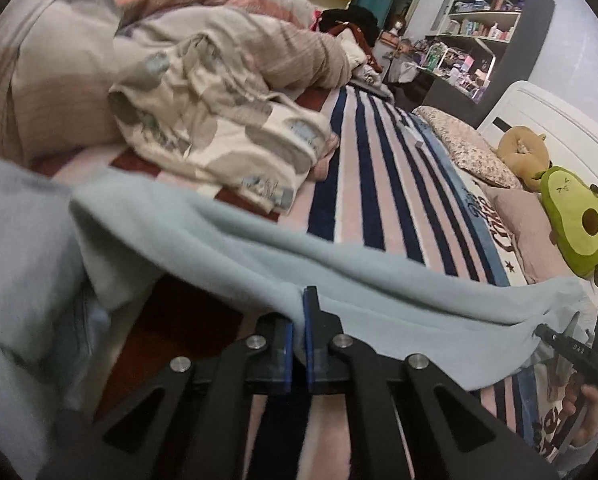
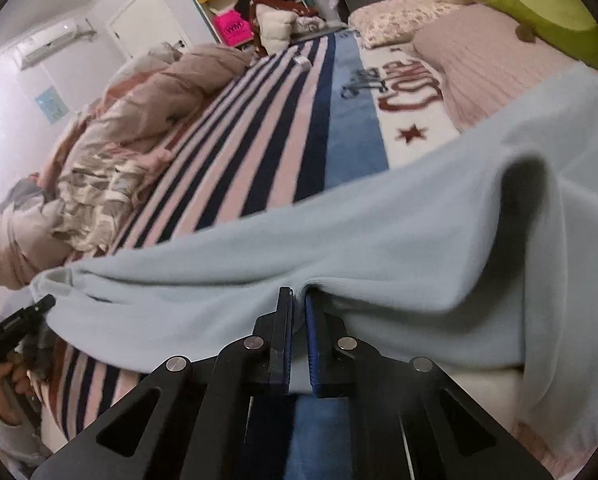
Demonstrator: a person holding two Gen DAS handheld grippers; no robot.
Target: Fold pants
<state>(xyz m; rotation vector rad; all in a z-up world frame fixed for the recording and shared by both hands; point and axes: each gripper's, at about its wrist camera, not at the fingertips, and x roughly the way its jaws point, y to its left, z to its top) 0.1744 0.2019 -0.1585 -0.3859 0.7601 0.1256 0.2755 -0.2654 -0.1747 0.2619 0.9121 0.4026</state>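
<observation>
The pale blue pants (image 1: 235, 248) hang stretched in the air above the striped bed blanket (image 1: 379, 168). My left gripper (image 1: 298, 320) is shut on the near edge of the pants. My right gripper (image 2: 297, 320) is shut on the pants (image 2: 339, 240) too, at another spot along the same edge. The cloth spans between the two and sags into a deep fold at the right of the right wrist view. The right gripper shows at the right edge of the left wrist view (image 1: 571, 352). The left gripper shows at the left edge of the right wrist view (image 2: 15, 328).
A crumpled beige and patterned duvet (image 1: 179, 92) lies on the far side of the bed. Pillows (image 1: 475, 148) and an avocado plush (image 1: 575, 216) sit at the headboard. Shelves (image 1: 487, 28) stand against the far wall.
</observation>
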